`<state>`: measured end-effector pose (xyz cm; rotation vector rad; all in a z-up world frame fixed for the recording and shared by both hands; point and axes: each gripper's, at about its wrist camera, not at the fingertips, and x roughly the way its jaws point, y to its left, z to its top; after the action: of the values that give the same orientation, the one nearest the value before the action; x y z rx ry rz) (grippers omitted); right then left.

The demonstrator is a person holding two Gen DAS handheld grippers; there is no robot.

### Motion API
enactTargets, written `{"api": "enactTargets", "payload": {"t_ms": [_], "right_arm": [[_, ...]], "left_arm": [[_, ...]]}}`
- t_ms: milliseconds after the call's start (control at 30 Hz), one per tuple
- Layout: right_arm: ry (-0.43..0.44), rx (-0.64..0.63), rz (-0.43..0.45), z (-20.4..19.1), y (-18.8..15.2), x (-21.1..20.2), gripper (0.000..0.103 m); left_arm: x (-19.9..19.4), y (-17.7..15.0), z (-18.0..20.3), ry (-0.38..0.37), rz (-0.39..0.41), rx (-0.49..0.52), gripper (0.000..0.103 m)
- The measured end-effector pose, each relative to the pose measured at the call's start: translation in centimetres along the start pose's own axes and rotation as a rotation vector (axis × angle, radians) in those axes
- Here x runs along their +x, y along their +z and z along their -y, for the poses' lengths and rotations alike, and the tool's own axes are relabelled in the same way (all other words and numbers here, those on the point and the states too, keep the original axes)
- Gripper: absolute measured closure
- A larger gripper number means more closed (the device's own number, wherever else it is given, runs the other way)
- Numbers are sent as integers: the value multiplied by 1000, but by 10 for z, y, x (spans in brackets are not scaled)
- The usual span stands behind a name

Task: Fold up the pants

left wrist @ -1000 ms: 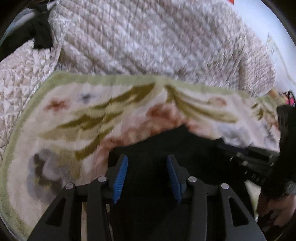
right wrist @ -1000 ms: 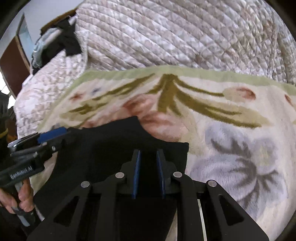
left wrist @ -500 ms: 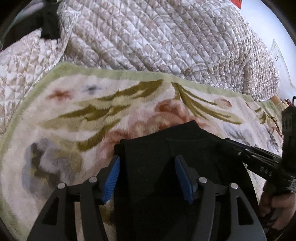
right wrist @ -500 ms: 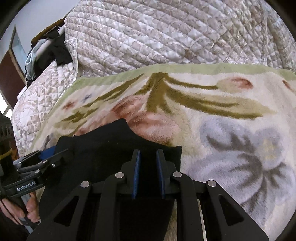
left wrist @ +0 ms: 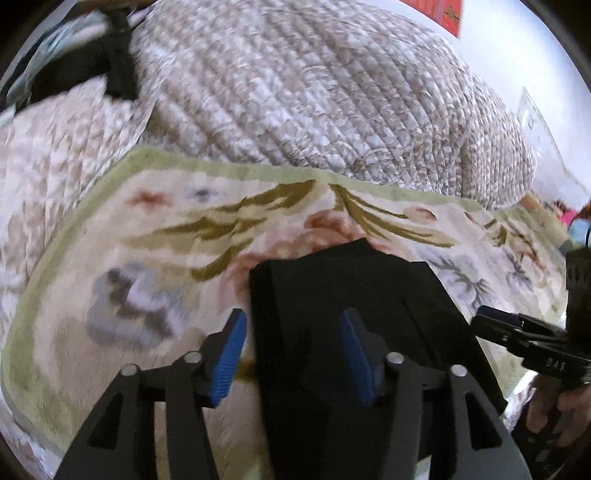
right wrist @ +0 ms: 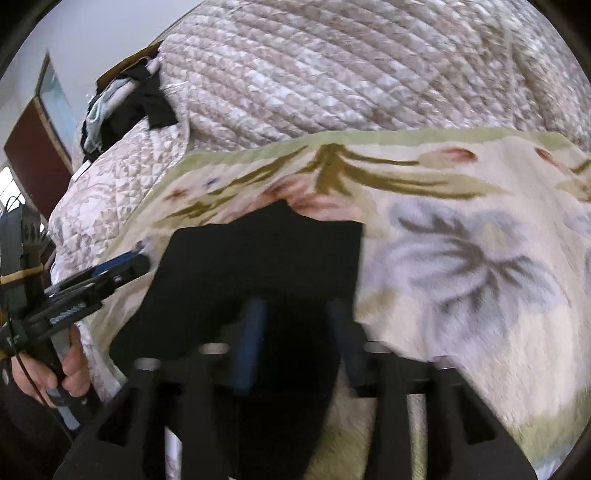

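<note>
Since a second ago my right gripper (right wrist: 291, 343) has let go: its fingers, then pinching the black pants (right wrist: 258, 273), are spreading. Left gripper (left wrist: 291, 354) fingers closing slightly, gripping nothing. Pants lie folded on the floral blanket (left wrist: 110, 280), lower centre. I judge this fold placed.

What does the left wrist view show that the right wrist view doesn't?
Only the left wrist view: a red patch on the wall and the right hand-held gripper from the side. Only the right wrist view: a dark door and the left hand-held gripper from the side. Both: the black pants on the floral blanket, the quilt behind.
</note>
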<state>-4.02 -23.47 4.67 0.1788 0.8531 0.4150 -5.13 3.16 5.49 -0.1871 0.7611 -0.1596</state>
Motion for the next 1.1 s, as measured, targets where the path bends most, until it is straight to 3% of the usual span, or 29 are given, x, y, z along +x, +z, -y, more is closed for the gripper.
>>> {"api": "enactTargets", "payload": {"t_ms": [167,267,400,533,700,833,933,1100], "right_arm": [[45,126,-11,26,-5,2,42],[93,167,-40,31,-8,10,42],[127,173,-58,28,-8,19,42],[141,180,-59,27,-7,25,42],[171,159,-69,16,-14,25,44],[185,144,-77,11,-22,25,51],[176,165,-74,14,-16,32,62],[156,179,-56,14,-10,37,81]], "left_arm": [[3,-9,-20,-16,-30,-66,45],[6,-13,-26,-67,-54,-107,45],[13,-14,-21,-141,-78,-112,45],[31,-18,-15,-154,-141,-121,45],[31,-24,-18,-185,-146,-171,45],[31,-28,-17,-190,-146,-176,45],[36,-24,-16,-177,-139,-183,47],[29,-18,-8,-130,-102,-160,70]]}}
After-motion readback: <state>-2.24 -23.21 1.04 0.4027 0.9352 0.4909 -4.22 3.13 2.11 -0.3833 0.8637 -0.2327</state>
